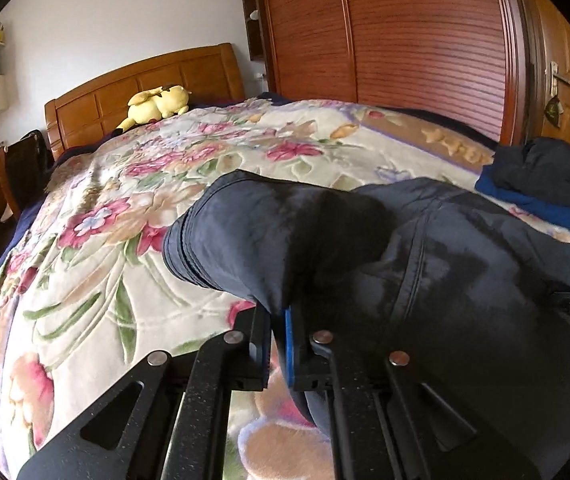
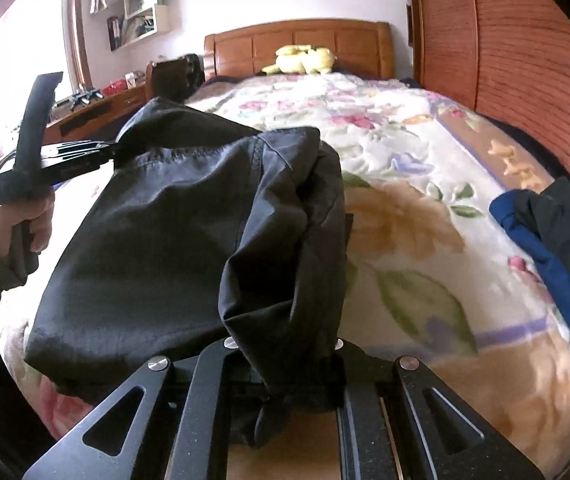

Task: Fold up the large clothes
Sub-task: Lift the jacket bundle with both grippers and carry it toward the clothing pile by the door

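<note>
A large dark navy garment [image 1: 425,252] hangs stretched between both grippers above the floral bedspread [image 1: 97,240]. My left gripper [image 1: 281,320] is shut on a fold of its cloth, which bunches over the fingertips. In the right wrist view the same garment [image 2: 173,232] drapes down over my right gripper [image 2: 293,364], which is shut on a gathered edge; its fingertips are hidden under the cloth. The left gripper [image 2: 111,152] shows there too, at the left, held by a hand [image 2: 25,224] and pinching the garment's far corner.
A blue and dark pile of clothes [image 1: 545,184] lies on the bed's right side, and shows again as clothes [image 2: 557,240] in the right wrist view. A yellow plush toy [image 1: 157,106] rests by the wooden headboard [image 1: 145,80]. A wardrobe [image 1: 405,40] stands behind the bed, a desk [image 2: 97,108] at its left.
</note>
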{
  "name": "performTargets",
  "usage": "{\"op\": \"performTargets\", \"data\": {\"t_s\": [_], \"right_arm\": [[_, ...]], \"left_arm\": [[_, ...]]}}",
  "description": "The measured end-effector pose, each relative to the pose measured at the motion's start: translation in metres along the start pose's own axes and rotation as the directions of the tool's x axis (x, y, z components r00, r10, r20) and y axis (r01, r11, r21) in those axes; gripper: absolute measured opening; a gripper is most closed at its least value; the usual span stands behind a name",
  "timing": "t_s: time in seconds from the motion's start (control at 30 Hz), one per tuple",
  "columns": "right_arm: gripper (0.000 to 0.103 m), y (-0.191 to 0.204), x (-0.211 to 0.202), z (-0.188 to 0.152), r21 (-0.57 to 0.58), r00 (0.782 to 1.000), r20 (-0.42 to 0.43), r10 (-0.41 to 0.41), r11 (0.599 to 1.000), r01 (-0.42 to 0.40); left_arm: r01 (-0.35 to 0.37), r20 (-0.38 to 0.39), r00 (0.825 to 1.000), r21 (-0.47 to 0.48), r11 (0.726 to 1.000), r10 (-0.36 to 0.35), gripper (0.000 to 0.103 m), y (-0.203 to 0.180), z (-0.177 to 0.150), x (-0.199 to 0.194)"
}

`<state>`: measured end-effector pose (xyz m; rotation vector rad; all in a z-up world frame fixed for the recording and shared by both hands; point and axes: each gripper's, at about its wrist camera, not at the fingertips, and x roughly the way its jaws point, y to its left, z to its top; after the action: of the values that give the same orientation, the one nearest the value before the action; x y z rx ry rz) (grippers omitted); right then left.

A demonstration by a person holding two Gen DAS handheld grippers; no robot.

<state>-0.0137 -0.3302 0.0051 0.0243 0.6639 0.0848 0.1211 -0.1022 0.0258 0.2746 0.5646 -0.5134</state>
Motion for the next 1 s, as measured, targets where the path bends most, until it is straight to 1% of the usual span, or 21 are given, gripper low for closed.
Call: {"op": "performTargets", "data": {"t_s": [0.03,0.07,0.1,0.13,0.17,0.2,0.23,0.27,0.33,0.43,0.47,0.5,0.53,0.57,0.6,0.63,0.67,0.77,0.9,1.0], "right_arm": [[0.021,0.002,0.003,-0.001,-0.009,0.999,-0.035,-0.041,0.999,0.041],[0.034,0.003,0.007,-0.001,-0.004,0.996,-0.052,-0.078,0.997,0.078],[0.037,0.003,0.009,-0.002,0.007,0.994,-0.055,-0.089,0.996,0.090],[0.043,0.002,0.011,-0.002,0.021,0.994,-0.061,-0.088,0.996,0.090],[0.051,0.000,0.013,-0.003,0.038,0.993,-0.067,-0.095,0.995,0.097],[0.056,-0.004,0.014,-0.004,0.060,0.992,-0.068,-0.106,0.992,0.110],[0.067,-0.004,0.017,-0.002,0.078,0.991,-0.071,-0.116,0.990,0.121],[0.073,-0.008,0.019,-0.002,0.094,0.990,-0.078,-0.118,0.988,0.125],[0.073,-0.010,0.020,-0.005,0.141,0.993,-0.088,-0.075,0.986,0.087],[0.072,-0.010,0.029,-0.006,0.187,0.992,-0.127,0.015,0.982,0.010],[0.059,-0.007,0.030,-0.006,0.189,0.990,-0.128,0.050,0.982,-0.025],[0.053,-0.005,0.031,-0.006,0.189,0.989,-0.127,0.081,0.980,-0.056],[0.037,-0.003,0.031,-0.004,0.185,0.987,-0.120,0.107,0.979,-0.084],[0.028,0.001,0.029,-0.003,0.165,0.987,-0.108,0.117,0.981,-0.098],[0.025,0.003,0.028,-0.002,0.145,0.989,-0.103,0.109,0.985,-0.093],[0.019,0.005,0.025,-0.001,0.132,0.991,-0.086,0.101,0.987,-0.089],[0.016,0.005,0.021,-0.001,0.132,0.994,-0.052,0.099,0.987,-0.091],[0.013,0.004,0.004,0.002,0.133,0.994,0.036,0.105,0.985,-0.108],[0.012,0.005,-0.009,0.018,0.085,0.993,0.080,0.084,0.992,-0.091],[0.012,-0.006,-0.018,0.030,0.064,0.992,0.108,0.063,0.995,-0.070]], "left_arm": [[-0.001,-0.001,1.000,0.003,1.000,0.001,0.006,-0.001,-0.002,0.001],[-0.001,-0.001,1.000,0.003,1.000,0.001,0.006,-0.002,-0.002,0.001],[-0.002,0.000,1.000,0.001,1.000,0.002,0.006,-0.002,-0.003,0.001],[0.000,0.000,1.000,-0.002,1.000,0.000,0.006,-0.001,-0.004,0.001],[-0.001,-0.001,1.000,0.001,1.000,0.001,0.006,-0.001,-0.005,0.002],[-0.003,-0.002,1.000,0.003,1.000,0.003,0.006,-0.001,-0.006,0.002],[-0.007,-0.005,1.000,0.009,1.000,0.007,0.006,-0.002,-0.007,0.003],[-0.008,-0.009,1.000,0.014,1.000,0.008,0.006,-0.002,-0.009,0.004],[-0.003,-0.011,1.000,0.012,1.000,0.003,0.006,-0.001,-0.010,0.005],[0.007,-0.015,1.000,-0.002,1.000,-0.007,0.006,0.001,-0.013,0.007],[0.012,-0.015,1.000,-0.009,1.000,-0.012,0.006,0.002,-0.012,0.008],[0.016,-0.013,1.000,-0.013,1.000,-0.016,0.006,0.003,-0.013,0.008],[0.019,-0.010,1.000,-0.015,1.000,-0.019,0.006,0.003,-0.014,0.007],[0.025,-0.004,1.000,-0.025,0.999,-0.025,0.005,0.003,-0.014,0.005],[0.029,-0.002,1.000,-0.031,0.999,-0.029,0.005,0.004,-0.014,0.004],[0.029,0.009,1.000,-0.035,0.999,-0.029,0.005,0.004,-0.012,0.000],[0.027,0.021,0.999,-0.033,0.999,-0.027,0.005,0.004,-0.010,-0.004],[0.031,0.054,0.998,-0.034,0.999,-0.030,0.005,0.002,-0.006,-0.015],[0.025,0.105,0.994,-0.033,0.999,-0.021,0.004,-0.006,0.009,-0.030],[0.023,0.150,0.989,-0.034,0.999,-0.018,0.004,-0.014,0.028,-0.039]]}}
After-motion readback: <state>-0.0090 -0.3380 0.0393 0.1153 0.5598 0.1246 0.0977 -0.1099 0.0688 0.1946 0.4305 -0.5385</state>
